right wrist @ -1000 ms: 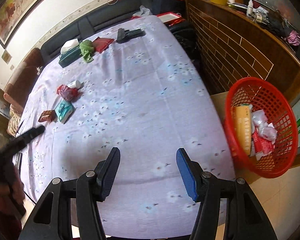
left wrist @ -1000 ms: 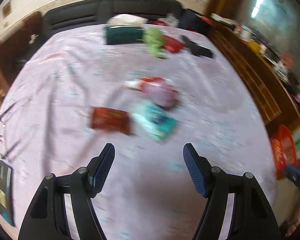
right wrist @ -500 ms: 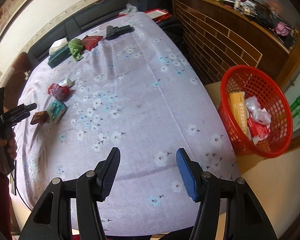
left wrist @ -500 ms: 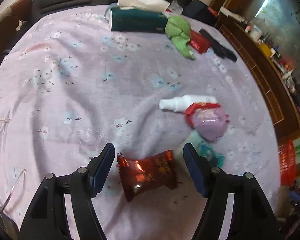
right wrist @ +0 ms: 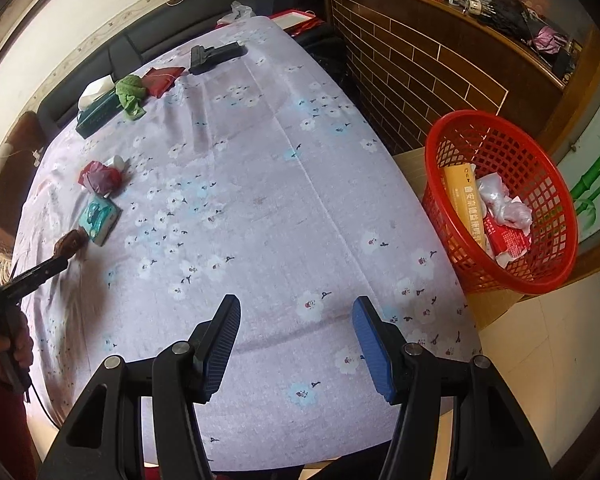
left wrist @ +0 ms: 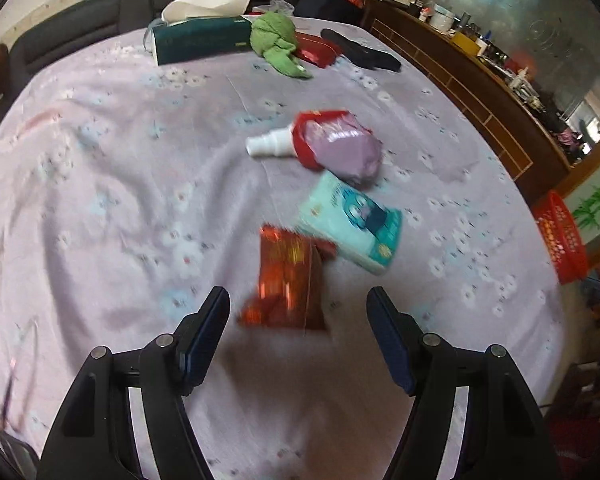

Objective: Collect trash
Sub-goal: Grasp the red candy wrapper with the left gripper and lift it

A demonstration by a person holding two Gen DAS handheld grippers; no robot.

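- Wrapper, red (left wrist: pixel 286 280), now upended between spread left tongs (left wrist: pixel 298 312), untouched; earlier flat.
- Right tongs (right wrist: pixel 296 328) spread, empty, over bare counter (right wrist: pixel 260 184) edge.
- Red basket (right wrist: pixel 500 200) just beside counter's right edge.

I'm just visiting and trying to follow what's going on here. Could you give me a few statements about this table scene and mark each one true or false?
1. The left gripper has open fingers, with the red snack packet lying ahead between them, ungripped. True.
2. The red basket is empty. False: it holds a yellow box and crumpled wrappers.
3. The teal tissue pack lies beside the red snack packet. True.
4. The right gripper holds a bottle. False: its fingers are open over bare cloth.
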